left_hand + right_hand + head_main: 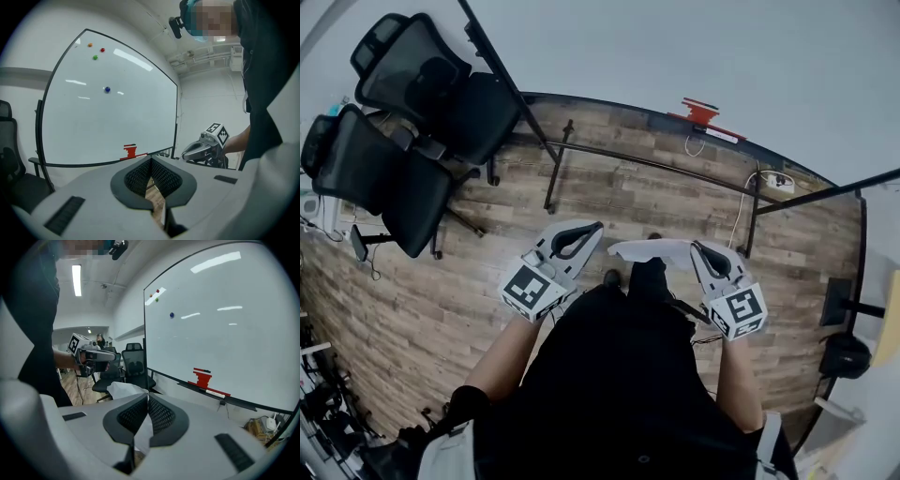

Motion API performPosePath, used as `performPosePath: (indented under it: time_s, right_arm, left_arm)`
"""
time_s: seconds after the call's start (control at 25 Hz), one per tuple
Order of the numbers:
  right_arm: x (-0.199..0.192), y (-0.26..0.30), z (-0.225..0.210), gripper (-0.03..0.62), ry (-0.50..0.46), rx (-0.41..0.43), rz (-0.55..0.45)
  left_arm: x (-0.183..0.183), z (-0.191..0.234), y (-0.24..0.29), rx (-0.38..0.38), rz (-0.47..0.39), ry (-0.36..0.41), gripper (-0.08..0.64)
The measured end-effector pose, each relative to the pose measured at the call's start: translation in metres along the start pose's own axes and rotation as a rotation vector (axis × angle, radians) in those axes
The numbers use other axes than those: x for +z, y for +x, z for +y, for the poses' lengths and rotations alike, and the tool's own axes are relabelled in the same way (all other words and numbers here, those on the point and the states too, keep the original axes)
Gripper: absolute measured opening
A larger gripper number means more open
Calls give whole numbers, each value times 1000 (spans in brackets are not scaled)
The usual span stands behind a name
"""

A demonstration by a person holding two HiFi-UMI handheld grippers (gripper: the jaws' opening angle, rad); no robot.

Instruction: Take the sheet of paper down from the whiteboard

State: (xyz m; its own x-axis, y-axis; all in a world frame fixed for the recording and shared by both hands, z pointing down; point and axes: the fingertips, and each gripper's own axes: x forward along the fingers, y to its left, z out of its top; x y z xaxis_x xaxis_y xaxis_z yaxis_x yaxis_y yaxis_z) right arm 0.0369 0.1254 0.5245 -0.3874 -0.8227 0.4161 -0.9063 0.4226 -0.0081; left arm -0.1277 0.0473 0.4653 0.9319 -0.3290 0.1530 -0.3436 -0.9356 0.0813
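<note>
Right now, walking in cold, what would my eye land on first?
The white sheet of paper, off the board and pinched in the right gripper in front of the person. Facing them, the big whiteboard, bare but for a few coloured magnets near its top and a red item on its ledge.

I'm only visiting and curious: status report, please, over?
Right gripper shut on the sheet of paper. Left gripper shut, empty. Whiteboard bare but for magnets. Nothing in the way.
</note>
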Motion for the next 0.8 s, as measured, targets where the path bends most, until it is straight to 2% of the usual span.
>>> performPosePath:
  time_s: [0.2,0.48,0.8]
  right_arm:
    - [0,-3,2,18,-13,25,-3]
    - [-6,-7,3,18,-12,24,-13]
    - [4,-11,2,18,-23,5,-107]
  left_arm:
    - [-1,-6,7,-30,13,4,11]
    - [-13,-10,1,-34,42,-18,11]
    - [-15,-28,5,-79,45,-10,11]
